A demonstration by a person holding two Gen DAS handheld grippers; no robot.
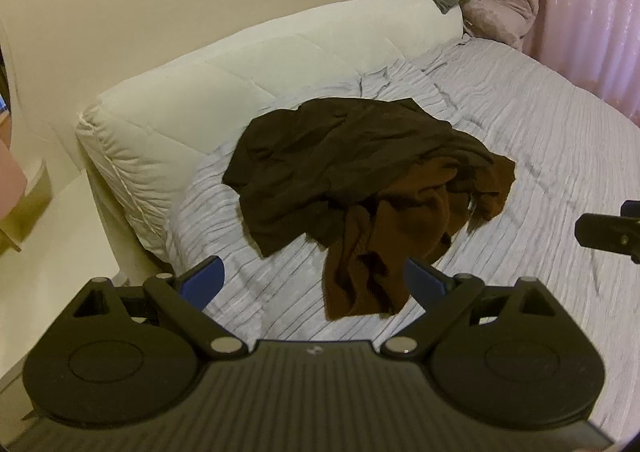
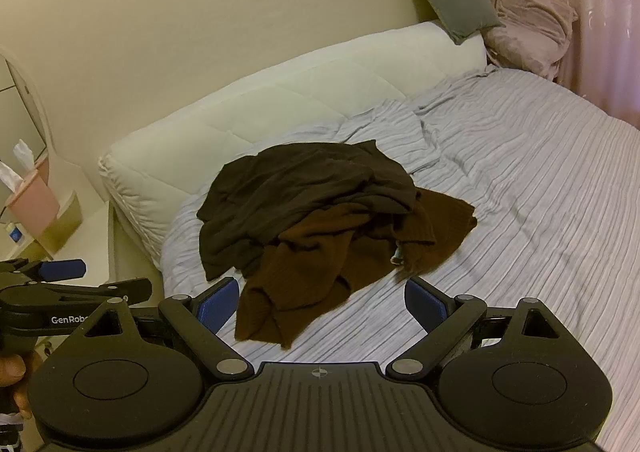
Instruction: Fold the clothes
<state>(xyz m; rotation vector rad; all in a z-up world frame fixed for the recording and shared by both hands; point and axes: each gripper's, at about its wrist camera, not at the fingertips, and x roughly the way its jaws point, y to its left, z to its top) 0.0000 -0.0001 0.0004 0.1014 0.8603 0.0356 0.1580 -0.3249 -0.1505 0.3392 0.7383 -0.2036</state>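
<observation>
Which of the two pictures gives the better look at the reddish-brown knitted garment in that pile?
The right wrist view: the brown knit spreads out below the dark garment, its ribbing visible. In the left wrist view the brown knit is darker, blurrier and more bunched.

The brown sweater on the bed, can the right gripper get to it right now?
Probably yes. The right gripper is open and points at the brown sweater, whose near edge lies bare on the striped bedspread. The dark garment covers only its far part.
</observation>
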